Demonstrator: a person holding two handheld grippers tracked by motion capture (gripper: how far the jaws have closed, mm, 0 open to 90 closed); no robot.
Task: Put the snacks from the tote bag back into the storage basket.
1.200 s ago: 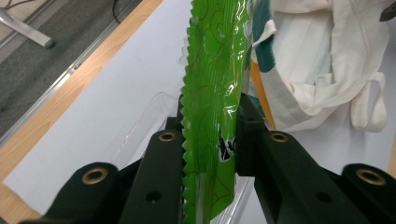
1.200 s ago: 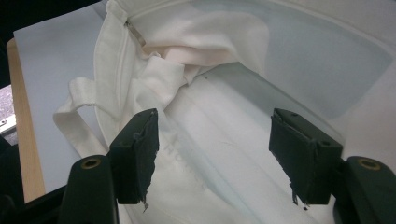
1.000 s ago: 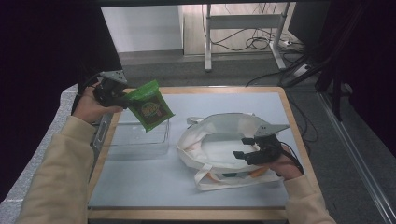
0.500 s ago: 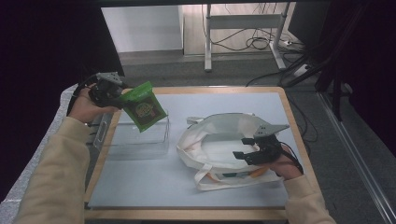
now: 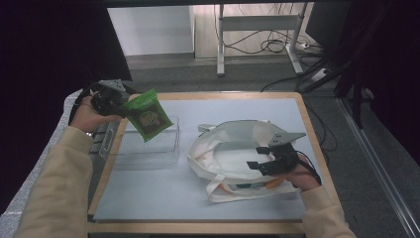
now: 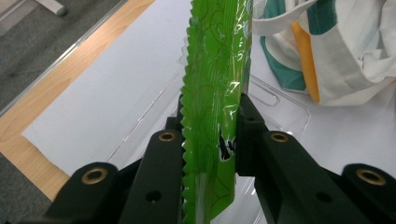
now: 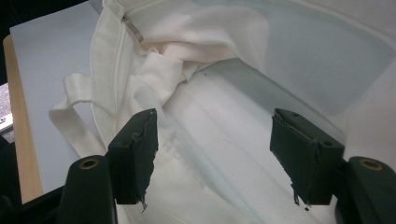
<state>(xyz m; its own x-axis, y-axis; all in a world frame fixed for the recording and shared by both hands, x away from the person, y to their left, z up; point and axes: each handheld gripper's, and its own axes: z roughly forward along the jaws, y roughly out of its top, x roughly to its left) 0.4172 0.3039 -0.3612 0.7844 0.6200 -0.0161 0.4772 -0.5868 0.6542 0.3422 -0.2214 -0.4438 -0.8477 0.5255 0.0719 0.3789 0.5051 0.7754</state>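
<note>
A green snack packet (image 5: 147, 118) hangs over the far left corner of a clear plastic box (image 5: 148, 148). My left gripper (image 5: 119, 105) is shut on the packet's upper edge. In the left gripper view the packet (image 6: 215, 70) stands edge-on between the jaws of that gripper (image 6: 210, 123), with the box (image 6: 280, 100) below. A white tote bag (image 5: 233, 148) lies open on the right of the mat. My right gripper (image 5: 261, 159) sits at the bag's near rim, open. In the right gripper view its jaws (image 7: 215, 140) stand wide apart over the bag's pale inside (image 7: 187, 70).
The table is a grey mat (image 5: 148, 198) in a wooden frame (image 5: 208, 228). The tote shows teal and orange print (image 6: 303, 56) on its side. Beyond the far edge are desk legs and cables (image 5: 277, 44) on the floor.
My left hand has carried the green packet a little to the left and down, closer to the clear box. The right gripper and the bag have stayed put.
</note>
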